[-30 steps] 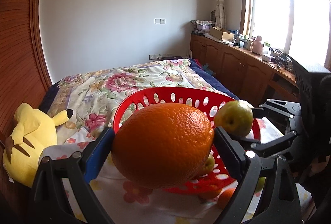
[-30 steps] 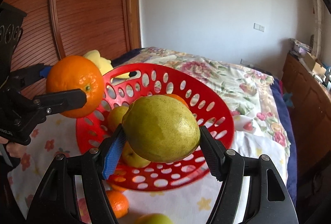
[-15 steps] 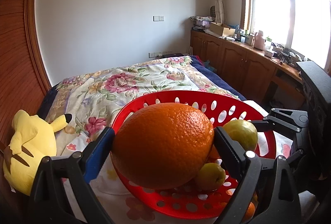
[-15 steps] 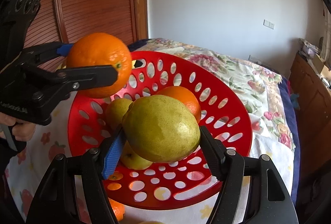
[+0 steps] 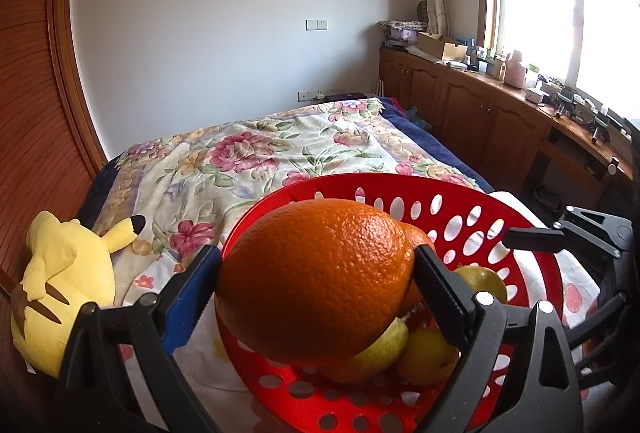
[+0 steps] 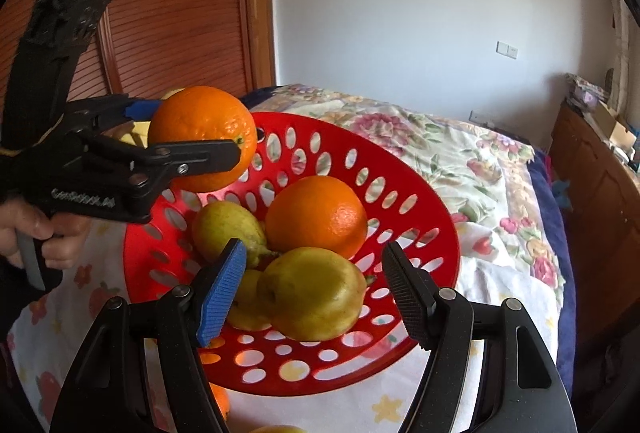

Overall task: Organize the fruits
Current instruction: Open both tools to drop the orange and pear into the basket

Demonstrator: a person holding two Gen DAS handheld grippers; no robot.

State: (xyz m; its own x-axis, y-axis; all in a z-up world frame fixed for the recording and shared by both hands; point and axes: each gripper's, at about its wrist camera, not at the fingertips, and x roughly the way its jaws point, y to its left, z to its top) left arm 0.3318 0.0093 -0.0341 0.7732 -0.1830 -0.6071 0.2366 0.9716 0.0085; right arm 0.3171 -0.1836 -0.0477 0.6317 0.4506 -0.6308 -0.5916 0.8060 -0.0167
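The left tongs (image 5: 316,289) are clenched on a large orange (image 5: 314,281), their blue and black pads pressed to its 2 sides at lower centre of the left wrist view. In the right wrist view the same orange (image 6: 202,137) hangs at upper left, above the near-left rim of the red basket (image 6: 420,193), with a hand (image 6: 36,233) gripping the tool's handle at the left edge.

The right tongs (image 6: 314,293) stand released at lower centre of their own view. A yellow-green pear (image 6: 314,299) lies in the basket in line with the gap between the pads (whether the blue pad brushes it I cannot tell).

Half a second ago that pear filled the right tongs, gripped and lifted above the basket; now it rests among the other fruit. The held orange has shifted from left of the rim to above it.

In the basket I count 1 orange (image 6: 316,217) and 3 yellowish pears: the released one, 1 behind it (image 6: 226,229) and 1 partly hidden (image 6: 246,303). Outside, 1 small orange fruit (image 6: 220,399) peeks from under the near rim, and 1 yellow-green fruit (image 6: 276,429) shows at the bottom edge. The basket sits on a floral bed (image 5: 240,161), with 1 yellow plush toy (image 5: 60,285) at lower left of the left wrist view.
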